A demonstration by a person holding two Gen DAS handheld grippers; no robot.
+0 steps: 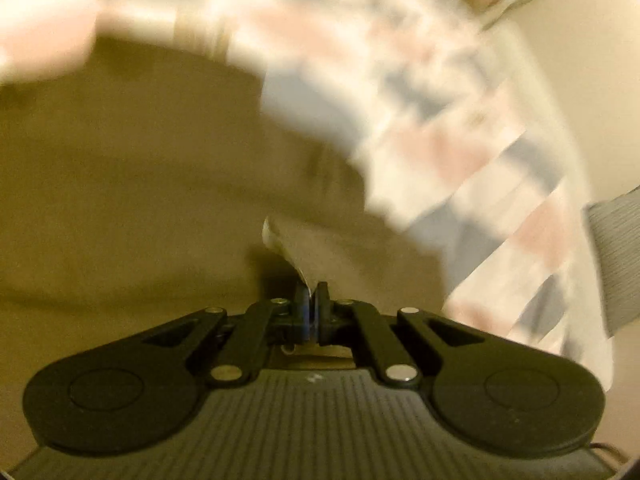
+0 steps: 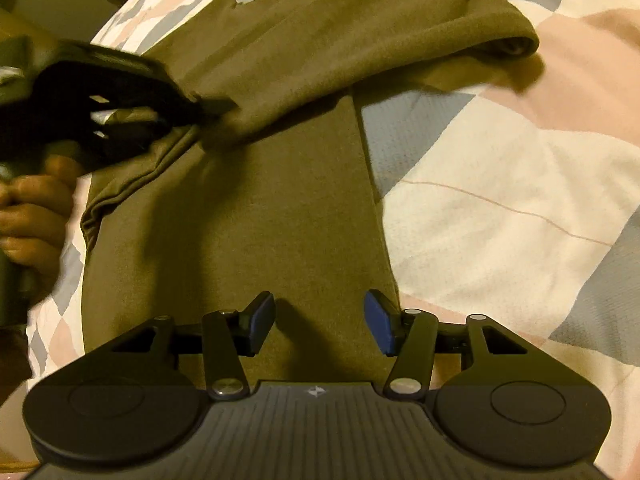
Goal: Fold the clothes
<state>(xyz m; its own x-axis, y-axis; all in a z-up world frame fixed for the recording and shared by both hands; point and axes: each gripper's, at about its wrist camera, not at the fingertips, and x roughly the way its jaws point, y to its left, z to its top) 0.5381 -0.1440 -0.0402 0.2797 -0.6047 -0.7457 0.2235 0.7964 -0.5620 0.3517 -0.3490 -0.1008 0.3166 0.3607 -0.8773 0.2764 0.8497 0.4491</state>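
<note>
Carrying a sleeve fold across the olive sweatshirt (image 2: 280, 184) on the bed (image 2: 500, 168), left claw (image 2: 224, 106) is pinching fabric while right claw (image 2: 320, 326) is hovering open over the near hem, garment's long axis running away.

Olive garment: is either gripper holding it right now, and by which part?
The left gripper is shut on the olive garment, pinching the end of a lifted fold. The right gripper is open above it, holding nothing.
</note>
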